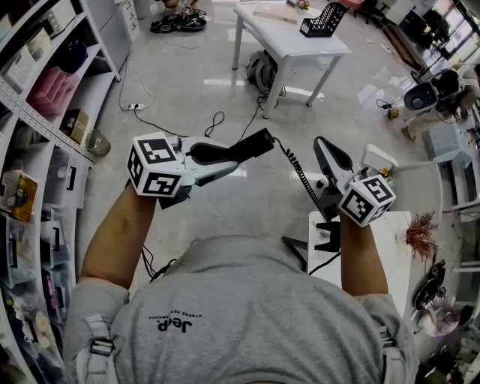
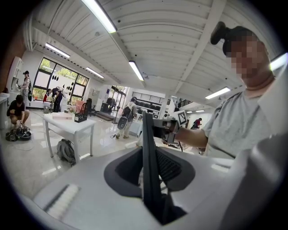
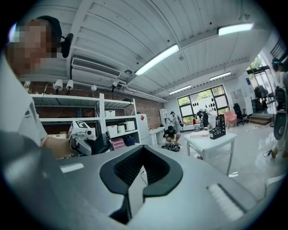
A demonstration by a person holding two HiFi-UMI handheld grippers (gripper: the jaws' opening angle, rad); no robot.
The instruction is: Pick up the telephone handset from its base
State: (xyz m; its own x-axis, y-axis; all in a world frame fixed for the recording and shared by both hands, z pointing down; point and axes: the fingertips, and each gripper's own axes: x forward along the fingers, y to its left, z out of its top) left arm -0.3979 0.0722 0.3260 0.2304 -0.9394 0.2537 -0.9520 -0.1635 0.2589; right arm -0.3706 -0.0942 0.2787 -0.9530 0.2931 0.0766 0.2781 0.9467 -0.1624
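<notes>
My left gripper (image 1: pixel 234 152) is shut on the black telephone handset (image 1: pixel 259 141) and holds it in the air, roughly level, in front of the person. In the left gripper view the handset (image 2: pixel 150 157) stands edge-on between the jaws. Its coiled cord (image 1: pixel 300 176) runs down to a dark shape, probably the base (image 1: pixel 328 234), at the edge of a white table (image 1: pixel 394 240). My right gripper (image 1: pixel 322 146) hovers to the right of the handset, apart from it, shut on nothing. The right gripper view shows its jaws (image 3: pixel 140 168) meeting at the tips, with the left gripper (image 3: pixel 85 139) beyond.
Shelving (image 1: pixel 45 112) with boxes lines the left. A white table (image 1: pixel 292 37) with a black file rack (image 1: pixel 324 21) stands ahead, a backpack (image 1: pixel 262 71) under it. Cables (image 1: pixel 214 120) lie on the glossy floor. Several people are in the background.
</notes>
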